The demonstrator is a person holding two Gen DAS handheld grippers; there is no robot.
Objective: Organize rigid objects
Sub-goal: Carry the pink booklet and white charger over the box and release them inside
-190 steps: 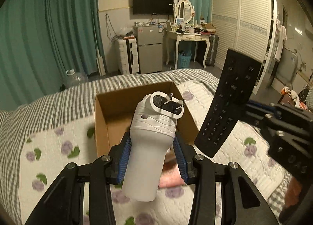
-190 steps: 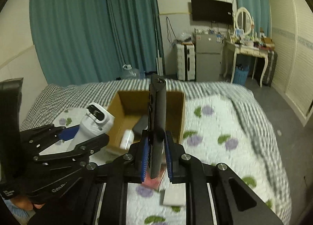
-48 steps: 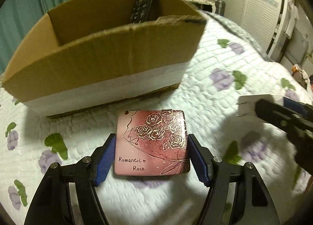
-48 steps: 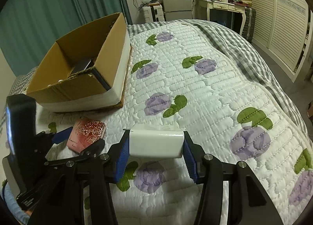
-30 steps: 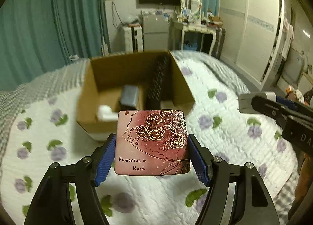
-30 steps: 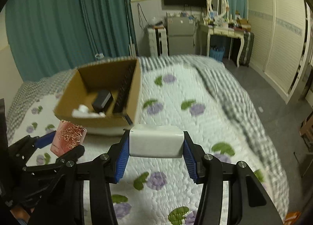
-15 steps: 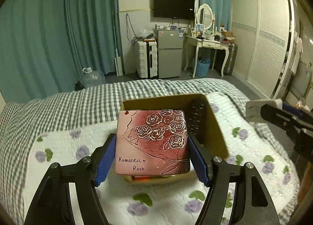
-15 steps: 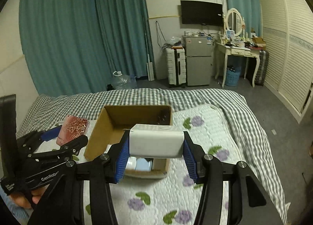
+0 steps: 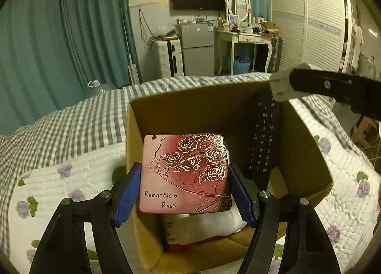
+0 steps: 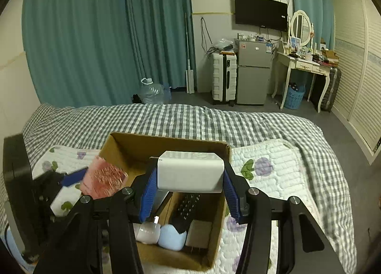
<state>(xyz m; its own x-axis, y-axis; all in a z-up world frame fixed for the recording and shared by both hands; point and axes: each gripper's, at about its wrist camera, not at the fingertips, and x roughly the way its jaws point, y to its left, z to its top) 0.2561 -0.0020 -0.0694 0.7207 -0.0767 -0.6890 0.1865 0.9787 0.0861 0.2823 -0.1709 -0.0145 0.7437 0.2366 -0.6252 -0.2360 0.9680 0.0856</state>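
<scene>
My left gripper (image 9: 185,193) is shut on a pink square case (image 9: 185,174) printed with roses and "Romantic Rose", held over the open cardboard box (image 9: 307,155). It also shows in the right wrist view (image 10: 103,180) over the box's left wall. My right gripper (image 10: 189,190) is shut on a white rectangular block (image 10: 190,174), held above the box (image 10: 215,238). That block also shows in the left wrist view (image 9: 281,86) over the box's far right corner. Inside lie a black remote (image 9: 262,140), a white bottle (image 9: 204,226) and a pale blue item (image 10: 171,237).
The box stands on a bed with a white floral quilt (image 10: 273,166) over a grey checked cover (image 10: 166,119). Beyond the bed are teal curtains, a water jug (image 10: 152,92), a suitcase, a small fridge (image 10: 252,71), a dressing table and a wardrobe.
Both grippers have moved forward and down over the box, still holding the pink case and the white block. The box now looks larger and its contents show below.
</scene>
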